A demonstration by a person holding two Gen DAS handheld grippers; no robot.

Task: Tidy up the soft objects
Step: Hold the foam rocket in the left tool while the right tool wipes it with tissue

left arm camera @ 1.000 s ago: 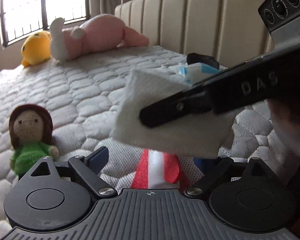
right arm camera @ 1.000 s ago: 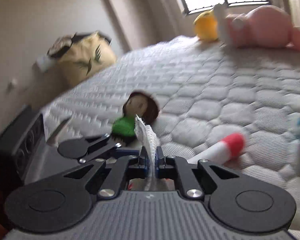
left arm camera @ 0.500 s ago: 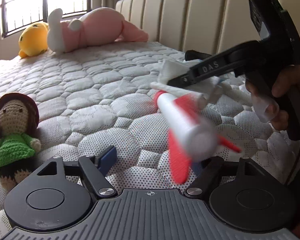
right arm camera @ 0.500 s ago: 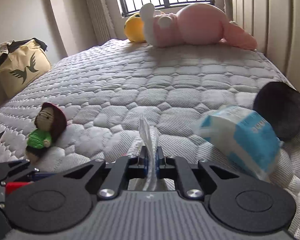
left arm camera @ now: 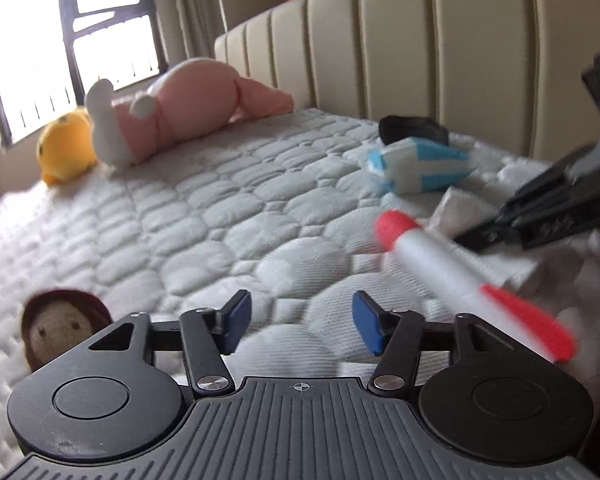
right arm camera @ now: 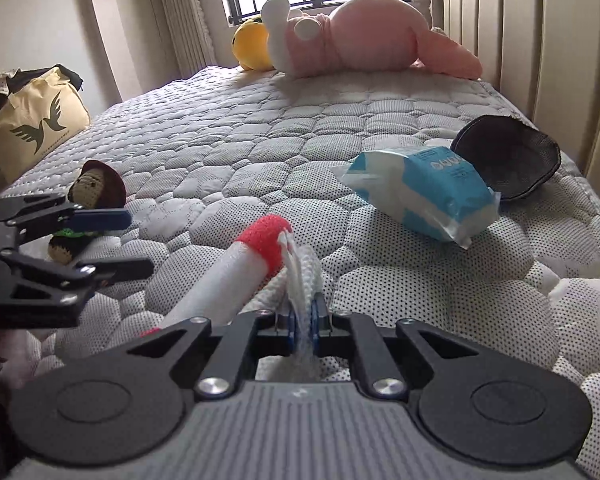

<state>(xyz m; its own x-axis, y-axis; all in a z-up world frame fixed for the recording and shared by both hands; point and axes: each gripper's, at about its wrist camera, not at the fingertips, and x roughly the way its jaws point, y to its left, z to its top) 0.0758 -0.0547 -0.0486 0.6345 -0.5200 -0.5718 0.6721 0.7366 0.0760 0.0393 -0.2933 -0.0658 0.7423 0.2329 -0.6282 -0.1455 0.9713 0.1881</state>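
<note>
Blurred red-tipped foam rocket (left arm camera: 452, 268)

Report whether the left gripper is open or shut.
Open: the left gripper has its blue pads apart, with only mattress between them.

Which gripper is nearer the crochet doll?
Left. The left gripper, jaws open and empty, hovers right beside the crochet doll; the right gripper, clamping a white cloth, is farther off.

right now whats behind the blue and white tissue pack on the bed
A black round pouch lies right behind the tissue pack, near the headboard. The pack hides the pouch's near lower edge, so whether the two touch can't be told.
</note>
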